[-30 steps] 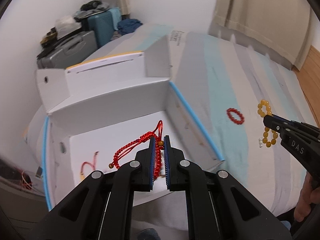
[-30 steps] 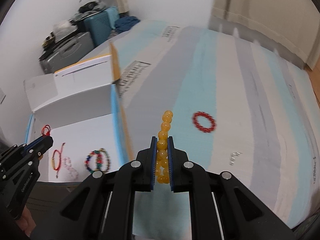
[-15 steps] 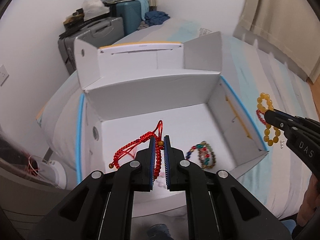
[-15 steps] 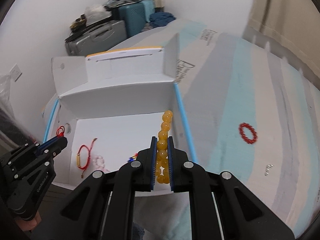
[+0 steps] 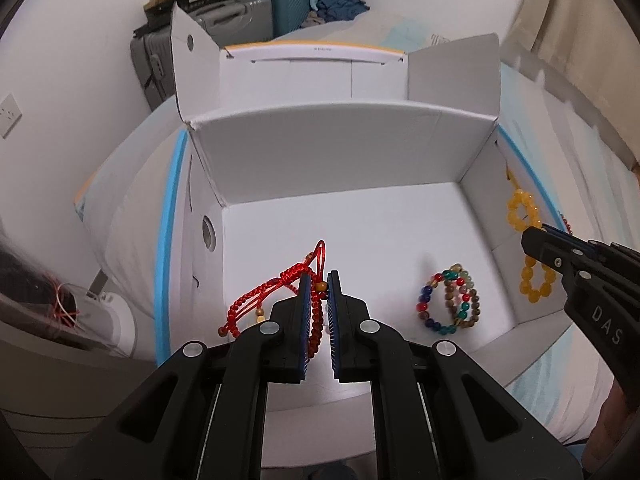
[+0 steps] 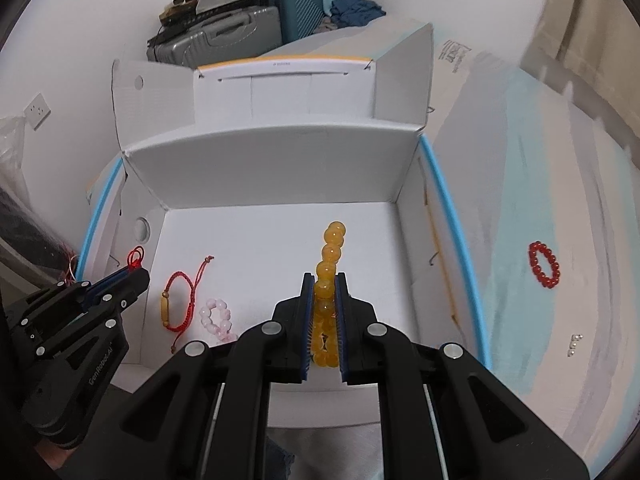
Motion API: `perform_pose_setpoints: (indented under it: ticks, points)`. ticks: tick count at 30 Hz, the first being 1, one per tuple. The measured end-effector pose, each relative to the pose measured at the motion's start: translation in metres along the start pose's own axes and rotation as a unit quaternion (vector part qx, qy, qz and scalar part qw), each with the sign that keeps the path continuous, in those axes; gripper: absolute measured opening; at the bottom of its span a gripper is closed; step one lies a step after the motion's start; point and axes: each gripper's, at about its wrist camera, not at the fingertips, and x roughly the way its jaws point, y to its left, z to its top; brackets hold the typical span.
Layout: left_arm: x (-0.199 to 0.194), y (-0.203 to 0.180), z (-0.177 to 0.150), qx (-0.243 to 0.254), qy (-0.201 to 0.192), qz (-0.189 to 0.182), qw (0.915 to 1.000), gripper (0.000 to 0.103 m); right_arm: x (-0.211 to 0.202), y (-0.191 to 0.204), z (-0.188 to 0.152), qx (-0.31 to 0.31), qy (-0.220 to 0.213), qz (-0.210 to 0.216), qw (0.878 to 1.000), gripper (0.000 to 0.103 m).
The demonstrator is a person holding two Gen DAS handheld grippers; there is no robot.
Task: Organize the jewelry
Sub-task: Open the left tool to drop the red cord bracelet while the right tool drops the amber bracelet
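My left gripper (image 5: 318, 284) is shut on a red braided cord bracelet (image 5: 276, 292) and holds it over the near left of the open white box (image 5: 340, 148). My right gripper (image 6: 325, 284) is shut on a yellow bead bracelet (image 6: 330, 256) over the box's middle; this bracelet also shows in the left wrist view (image 5: 524, 216). Inside the box lie a multicoloured bead bracelet (image 5: 448, 300), a red cord bracelet (image 6: 180, 300) and a pink bead bracelet (image 6: 216, 316). The left gripper also shows in the right wrist view (image 6: 134, 268).
A red bead bracelet (image 6: 544, 264) and small silver pieces (image 6: 574, 344) lie on the striped bed cover (image 6: 560, 184) right of the box. Suitcases (image 6: 224, 32) stand by the wall behind. The box flaps stand upright at the back.
Both grippers have moved left from the bed to over the box, each still holding its bracelet. The box interior now fills both views.
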Motion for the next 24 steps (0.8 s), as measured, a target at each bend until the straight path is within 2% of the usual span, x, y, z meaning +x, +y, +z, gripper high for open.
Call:
perform_pose_setpoints:
  ticks: [18,24]
  points:
    - [0.031,0.01,-0.004,-0.006,0.025,0.005,0.9997,0.007,0.043,0.015,-0.002,-0.016,0.033,0.008,0.999,0.009]
    - [0.031,0.01,-0.004,-0.005,0.023,0.012,0.9997,0.011,0.043,0.016,-0.002,-0.017,0.032,0.006,0.999,0.014]
